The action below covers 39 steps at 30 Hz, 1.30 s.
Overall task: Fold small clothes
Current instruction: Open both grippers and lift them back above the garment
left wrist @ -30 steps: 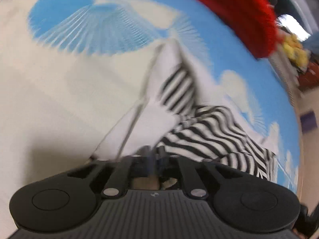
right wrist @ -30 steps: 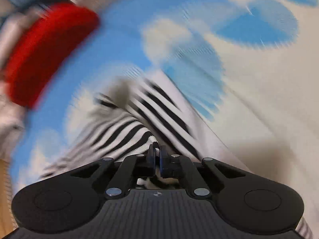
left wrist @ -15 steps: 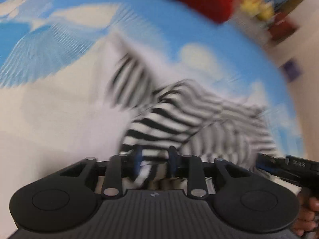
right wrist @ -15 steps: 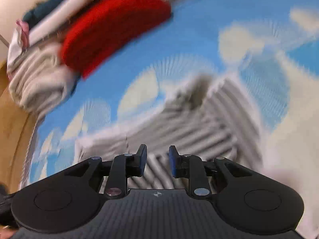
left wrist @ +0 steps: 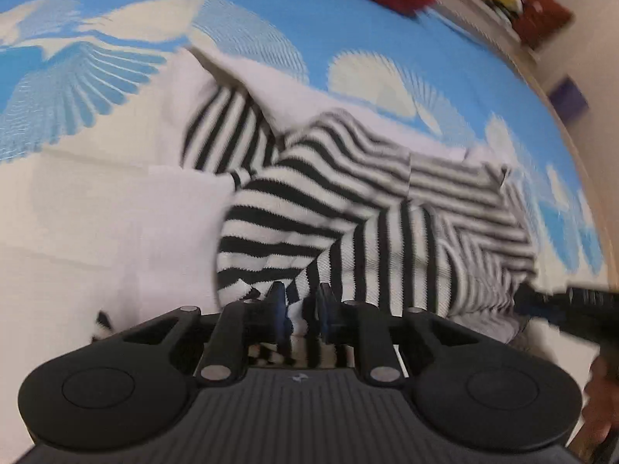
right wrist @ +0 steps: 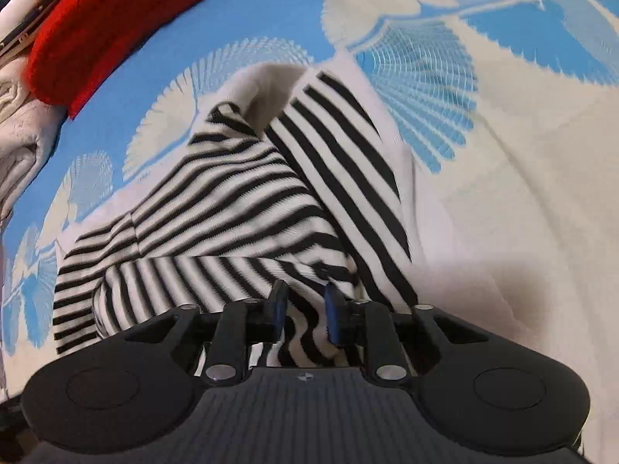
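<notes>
Striped top (left wrist: 348, 208) lies bunched on blue-and-white bedspread (left wrist: 271, 11), partly folded over itself, white inside showing at far end

Left gripper (left wrist: 300, 303): fingers apart, cloth between them, not clamped
Right gripper (right wrist: 303, 305): fingers apart over near hem, nothing held

Step, by my reading: one fold laid, fingers let go
Next: find fresh edge, pinch it, carry across

Near hem hidden under both gripper bodies; sleeves not separable in creases; red cloth (right wrist: 116, 11) cut off far left; motion blur on stripes

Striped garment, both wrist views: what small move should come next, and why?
Probably draw both back: the left hand-held gripper and right hand-held gripper are open above the striped garment, which lies folded over itself on the blue patterned cloth.
</notes>
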Each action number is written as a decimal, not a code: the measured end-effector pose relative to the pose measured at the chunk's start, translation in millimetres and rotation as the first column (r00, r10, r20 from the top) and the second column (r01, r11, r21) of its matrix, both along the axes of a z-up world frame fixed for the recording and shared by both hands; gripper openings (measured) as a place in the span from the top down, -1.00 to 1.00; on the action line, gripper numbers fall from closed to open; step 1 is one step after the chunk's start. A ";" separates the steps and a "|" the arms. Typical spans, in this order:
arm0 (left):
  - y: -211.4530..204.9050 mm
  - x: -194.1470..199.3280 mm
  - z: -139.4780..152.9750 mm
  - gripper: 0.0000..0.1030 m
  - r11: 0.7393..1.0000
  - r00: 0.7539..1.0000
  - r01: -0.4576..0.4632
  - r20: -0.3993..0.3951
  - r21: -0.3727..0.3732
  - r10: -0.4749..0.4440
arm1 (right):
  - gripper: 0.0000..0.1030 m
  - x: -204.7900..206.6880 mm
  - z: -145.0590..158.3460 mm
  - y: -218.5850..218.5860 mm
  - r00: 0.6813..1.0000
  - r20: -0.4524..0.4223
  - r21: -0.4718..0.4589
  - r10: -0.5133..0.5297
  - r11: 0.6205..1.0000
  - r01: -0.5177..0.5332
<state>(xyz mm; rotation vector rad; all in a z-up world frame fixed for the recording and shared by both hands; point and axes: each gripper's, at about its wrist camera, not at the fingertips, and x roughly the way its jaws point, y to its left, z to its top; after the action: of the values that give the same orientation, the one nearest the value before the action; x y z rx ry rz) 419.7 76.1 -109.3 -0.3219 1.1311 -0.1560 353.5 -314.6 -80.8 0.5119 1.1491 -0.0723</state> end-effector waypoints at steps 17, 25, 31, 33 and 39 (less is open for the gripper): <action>28.8 -253.1 140.8 0.39 0.988 0.917 -0.136 0.387 0.076 0.096 | 0.13 -232.7 152.2 0.7 0.886 0.436 -0.248 0.156 0.968 -0.048; 57.1 -316.8 77.5 0.34 0.975 0.957 -0.175 0.255 0.138 0.136 | 0.13 -279.8 89.7 -9.3 0.951 0.299 -0.264 0.084 0.965 -0.003; 76.9 -305.2 60.9 -0.21 0.972 0.958 -0.212 0.217 0.100 0.187 | 0.13 -276.6 58.2 -16.7 0.979 0.203 -0.256 -0.019 0.964 0.071; 81.9 -304.4 58.2 -0.38 0.971 0.959 -0.221 0.199 0.087 0.201 | 0.13 -273.6 50.0 -19.0 0.986 0.166 -0.251 -0.031 0.965 0.072; 83.2 -291.4 43.5 -0.60 0.970 0.965 -0.236 0.130 0.057 0.227 | -0.04 -266.5 33.2 -28.2 0.991 0.099 -0.264 -0.092 0.958 0.115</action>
<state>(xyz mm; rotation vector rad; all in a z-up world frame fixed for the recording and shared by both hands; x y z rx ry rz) 128.2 159.3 -65.8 -0.3725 0.9665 0.0710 87.0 -342.8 -47.6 0.3294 1.0088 -0.2908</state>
